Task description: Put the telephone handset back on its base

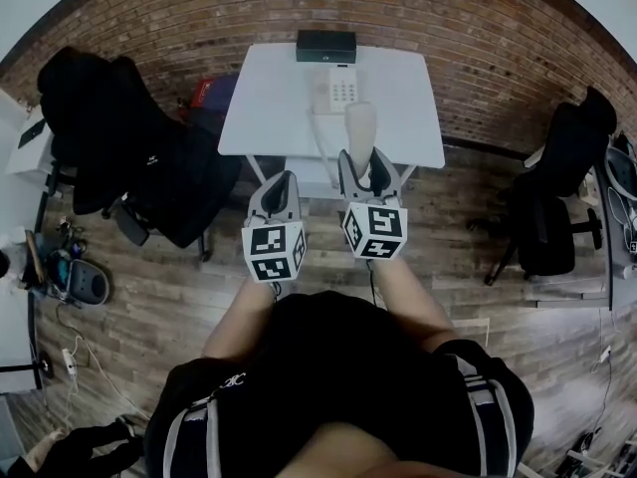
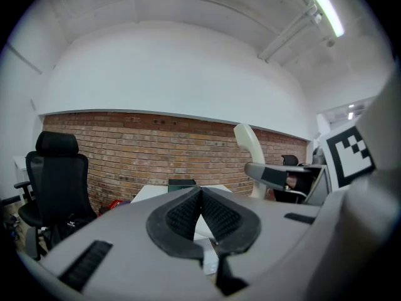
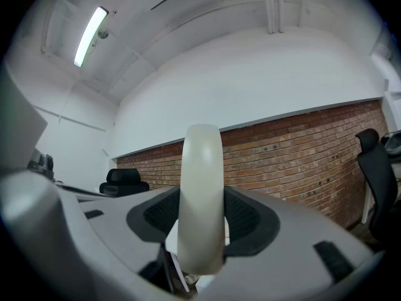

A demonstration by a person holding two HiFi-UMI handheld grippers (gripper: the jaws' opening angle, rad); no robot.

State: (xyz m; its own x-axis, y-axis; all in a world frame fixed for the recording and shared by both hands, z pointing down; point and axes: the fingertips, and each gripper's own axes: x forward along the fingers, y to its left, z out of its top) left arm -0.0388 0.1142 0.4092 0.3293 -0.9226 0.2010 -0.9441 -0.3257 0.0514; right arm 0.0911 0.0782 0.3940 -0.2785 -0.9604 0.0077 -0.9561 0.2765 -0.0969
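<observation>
A cream telephone handset (image 1: 360,130) stands upright between the jaws of my right gripper (image 1: 362,164), which is shut on it above the near edge of the white table (image 1: 269,108). In the right gripper view the handset (image 3: 200,193) fills the gap between the dark pads (image 3: 245,216). The telephone base (image 1: 336,92), with its keypad, lies on the table just beyond the handset. My left gripper (image 1: 282,182) hangs to the left of the right one, shut and holding nothing; its pads (image 2: 216,213) meet. From the left gripper view the handset (image 2: 249,144) shows at the right.
A black box (image 1: 325,45) sits at the table's far edge by the brick wall (image 1: 478,38). A black office chair draped with dark clothing (image 1: 129,157) stands left of the table, another black chair (image 1: 552,212) to the right. A red item (image 1: 204,93) lies near the table's left side.
</observation>
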